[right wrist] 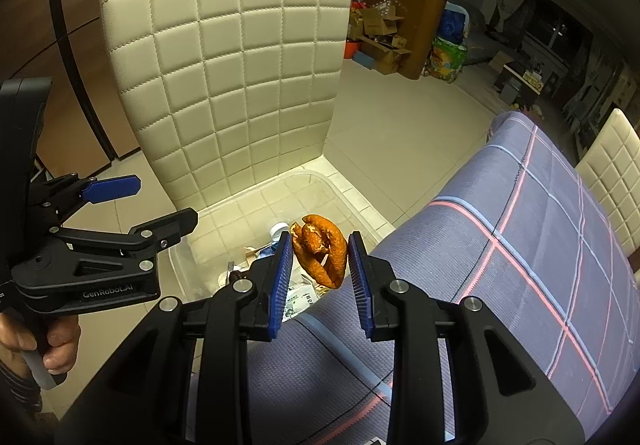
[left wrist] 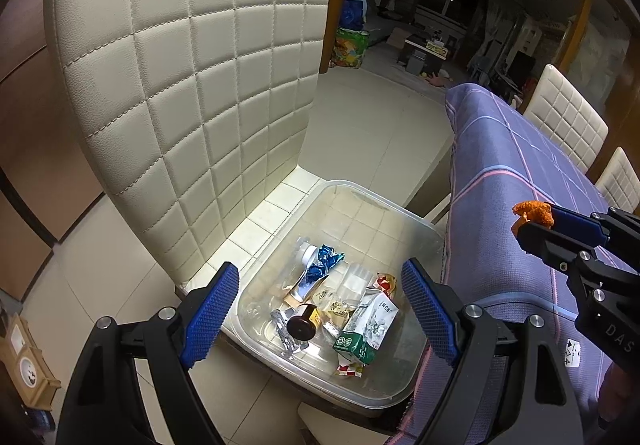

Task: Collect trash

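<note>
A curled, dried orange peel (right wrist: 322, 251) sits pinched between the blue pads of the right gripper (right wrist: 320, 269), held in the air at the edge of the desk (right wrist: 540, 245) with its purple checked cloth, above a clear plastic bin (left wrist: 400, 213) on a cream quilted chair (left wrist: 192, 85). The bin already holds a crushed milk carton (left wrist: 368, 325), wrappers and a small brown bottle (left wrist: 302, 323). The left gripper (left wrist: 320, 309), gripped by a hand (right wrist: 52, 341), angles down over the bin with its jaws spread wide and empty.

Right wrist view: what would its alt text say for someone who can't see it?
The right gripper pinches a curled orange peel above a clear plastic bin of trash on a cream quilted chair. A checked tablecloth lies right.
</note>
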Demonstrator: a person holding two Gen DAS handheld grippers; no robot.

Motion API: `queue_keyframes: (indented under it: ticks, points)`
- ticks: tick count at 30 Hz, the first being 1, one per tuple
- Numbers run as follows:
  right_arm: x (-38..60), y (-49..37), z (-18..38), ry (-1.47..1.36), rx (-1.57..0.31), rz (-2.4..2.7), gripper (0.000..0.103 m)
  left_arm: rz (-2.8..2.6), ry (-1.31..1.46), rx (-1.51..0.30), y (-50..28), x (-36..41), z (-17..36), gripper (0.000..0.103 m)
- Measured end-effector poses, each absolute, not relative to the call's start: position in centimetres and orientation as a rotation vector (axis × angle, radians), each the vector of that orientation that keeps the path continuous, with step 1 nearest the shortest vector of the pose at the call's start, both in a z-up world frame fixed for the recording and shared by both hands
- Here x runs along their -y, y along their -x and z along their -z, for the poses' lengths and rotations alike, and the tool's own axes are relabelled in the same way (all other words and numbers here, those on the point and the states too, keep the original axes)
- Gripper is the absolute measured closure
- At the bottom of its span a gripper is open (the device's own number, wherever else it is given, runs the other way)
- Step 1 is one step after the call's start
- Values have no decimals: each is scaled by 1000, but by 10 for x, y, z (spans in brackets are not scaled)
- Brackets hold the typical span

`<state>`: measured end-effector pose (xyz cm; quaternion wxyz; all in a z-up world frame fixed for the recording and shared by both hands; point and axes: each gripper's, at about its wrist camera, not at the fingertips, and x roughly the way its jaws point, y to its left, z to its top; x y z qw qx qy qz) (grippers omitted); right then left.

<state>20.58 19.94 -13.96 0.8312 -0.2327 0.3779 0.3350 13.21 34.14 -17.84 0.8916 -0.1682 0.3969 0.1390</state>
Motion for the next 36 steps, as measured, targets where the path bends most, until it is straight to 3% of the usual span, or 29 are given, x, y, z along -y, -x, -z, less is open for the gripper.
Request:
queue_keyframes:
  ticks: [2, 5, 6, 12, 36]
  points:
    - [-200, -206, 140, 490, -801, -705, 66, -289, 354, -825, -131, -343, 179, 22]
    - [-195, -207, 137, 469, -775, -684, 29, -290, 360, -827, -130, -343, 180, 22]
    - [-194, -206, 135, 462, -760, -674, 26, -291, 360, -827, -129, -343, 180, 22]
    - [-187, -210, 131, 441, -751, -645, 17, -310, 332, -818, -126, -338, 175, 22]
    - [-154, -192, 110, 413, -704, -620, 6, -284, 280, -771, -113, -306, 143, 22]
